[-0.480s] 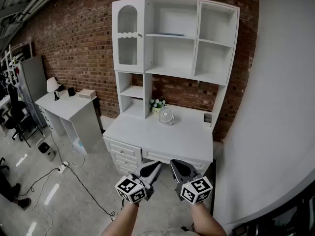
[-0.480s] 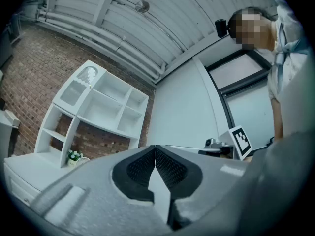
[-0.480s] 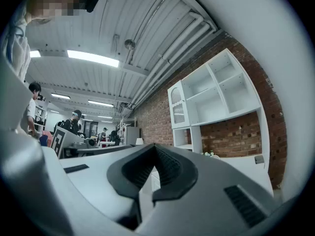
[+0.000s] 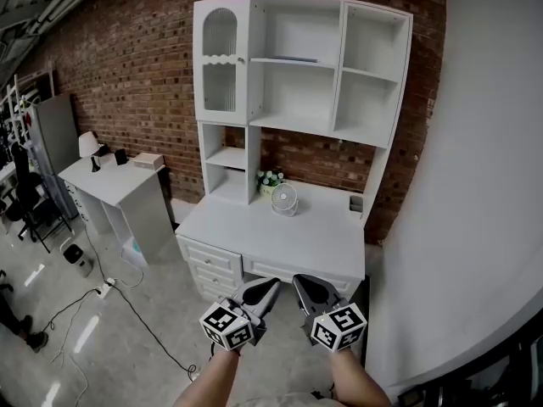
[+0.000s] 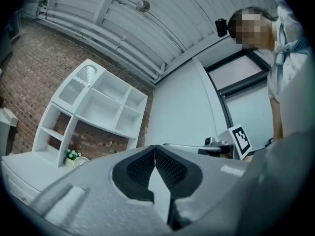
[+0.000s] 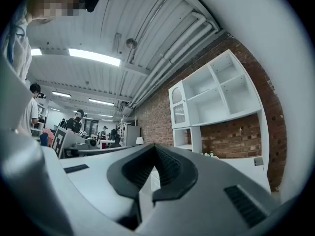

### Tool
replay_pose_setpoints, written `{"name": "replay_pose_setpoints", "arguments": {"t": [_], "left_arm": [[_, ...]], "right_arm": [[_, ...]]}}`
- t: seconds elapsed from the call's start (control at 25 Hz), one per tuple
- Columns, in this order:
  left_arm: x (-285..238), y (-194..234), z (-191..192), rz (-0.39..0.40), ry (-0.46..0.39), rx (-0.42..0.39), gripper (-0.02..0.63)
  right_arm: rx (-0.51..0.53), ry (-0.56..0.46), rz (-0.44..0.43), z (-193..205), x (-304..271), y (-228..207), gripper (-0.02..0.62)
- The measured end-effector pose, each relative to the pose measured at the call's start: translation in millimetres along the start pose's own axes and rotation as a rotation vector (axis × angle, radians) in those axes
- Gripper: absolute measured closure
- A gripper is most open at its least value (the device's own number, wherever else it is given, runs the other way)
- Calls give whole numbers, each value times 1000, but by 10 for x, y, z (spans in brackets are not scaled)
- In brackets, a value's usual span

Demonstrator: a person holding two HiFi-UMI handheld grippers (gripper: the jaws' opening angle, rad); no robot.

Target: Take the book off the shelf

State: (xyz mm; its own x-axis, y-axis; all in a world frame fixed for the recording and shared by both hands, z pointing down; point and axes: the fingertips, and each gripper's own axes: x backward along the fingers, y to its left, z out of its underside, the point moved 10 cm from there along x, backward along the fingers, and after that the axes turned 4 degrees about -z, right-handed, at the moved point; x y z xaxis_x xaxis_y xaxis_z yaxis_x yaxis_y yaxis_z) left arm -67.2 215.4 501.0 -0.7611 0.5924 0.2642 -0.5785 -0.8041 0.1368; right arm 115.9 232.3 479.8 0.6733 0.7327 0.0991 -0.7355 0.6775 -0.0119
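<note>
While the thin flat book lies on the upper middle shelf of the white wooden hutch, your left hand-held gripper and right hand-held gripper are clenched empty, well short of it.

No word, number or brand can be read anywhere. The only printed signs are black-and-white square markers on the cube of the left gripper and the cube of the right gripper, both just below the bench front edge. They carry block patterns, no letters. The book, on the shelf above the bench, is too small to show any title.
</note>
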Motion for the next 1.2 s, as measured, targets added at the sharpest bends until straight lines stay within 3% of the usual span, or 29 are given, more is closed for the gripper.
{"name": "replay_pose_setpoints", "arguments": {"t": [0.6, 1.2], "left_arm": [[106, 55, 11, -15, -6, 19, 597], [30, 257, -68, 1, -26, 25, 595]], "right_arm": [[-75, -22, -8, 111, -18, 45, 578], [-58, -23, 6, 97, -285, 5, 578]]}}
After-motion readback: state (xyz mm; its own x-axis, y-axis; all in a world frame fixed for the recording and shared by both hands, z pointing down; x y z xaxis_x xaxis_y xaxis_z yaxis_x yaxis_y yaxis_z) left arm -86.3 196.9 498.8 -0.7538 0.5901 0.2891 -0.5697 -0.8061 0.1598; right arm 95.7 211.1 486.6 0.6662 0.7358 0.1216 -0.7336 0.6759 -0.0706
